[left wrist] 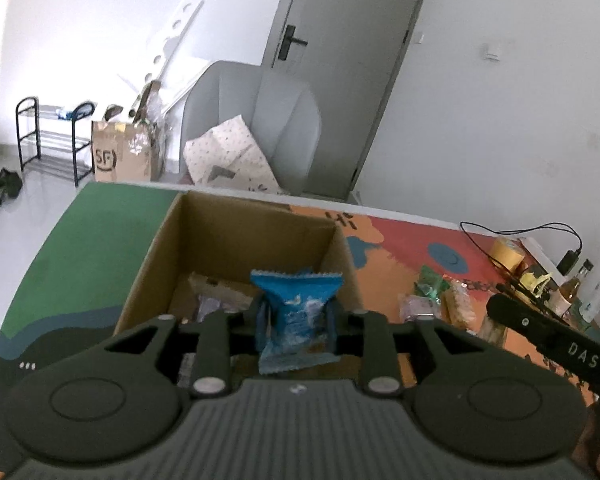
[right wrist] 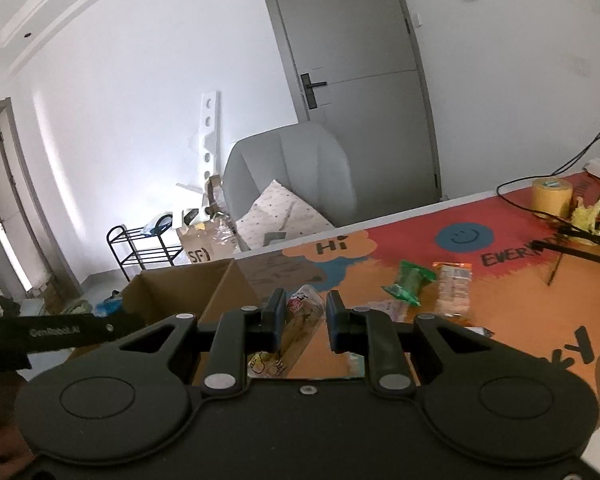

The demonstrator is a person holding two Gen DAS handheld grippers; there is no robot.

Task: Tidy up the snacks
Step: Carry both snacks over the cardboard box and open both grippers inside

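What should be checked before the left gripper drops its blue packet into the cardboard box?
1. Blue snack packet sits between the left gripper fingers: ok.
2. Packet is over the open cardboard box, not the table: ok, the box interior shows behind and below it.
3. Room in the box: ok, only a few wrappers lie on its floor.
4. Firmness of the left grip: cannot tell, the fingers flank the packet but pad contact is unclear.
5. Right gripper out of the way: ok, it is beside the box, over the table mat.
6. Right gripper's load: cannot tell, a clear wrapped snack shows between its fingers, perhaps lying beneath.
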